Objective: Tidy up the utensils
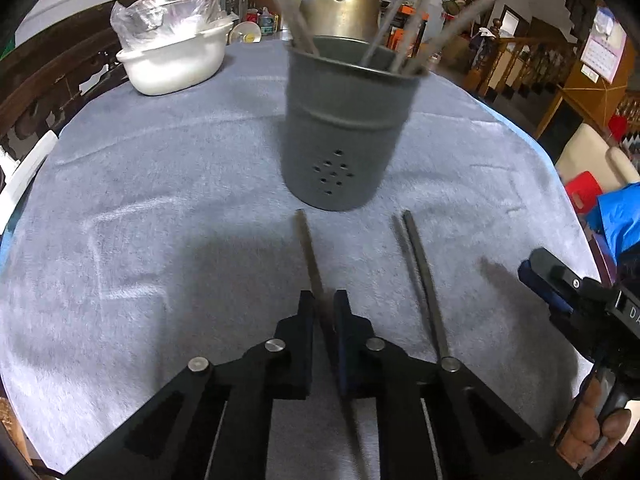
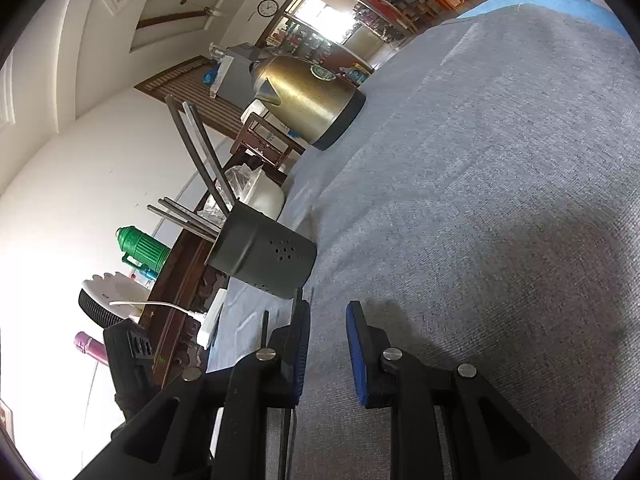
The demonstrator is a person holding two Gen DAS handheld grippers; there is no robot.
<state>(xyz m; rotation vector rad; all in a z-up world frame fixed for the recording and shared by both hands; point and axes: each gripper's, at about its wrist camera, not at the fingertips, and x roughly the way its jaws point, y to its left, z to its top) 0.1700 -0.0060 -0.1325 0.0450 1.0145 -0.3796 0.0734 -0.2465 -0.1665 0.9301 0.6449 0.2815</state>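
So the left gripper [image 1: 324, 312] is pinched shut on a thin chopstick [image 1: 306, 240] lying on the gray cloth of the table [image 1: 160, 200], just near of the gray holder [image 1: 340, 132] that already has several sticking out. Another chopstick [image 1: 420, 272] lies just to the right. These look light, stiff and a bit slick, so I'd guess a grip near the middle beats the end, or it'll pivot. The right gripper [image 2: 328, 344] is slightly spread, holding nothing.
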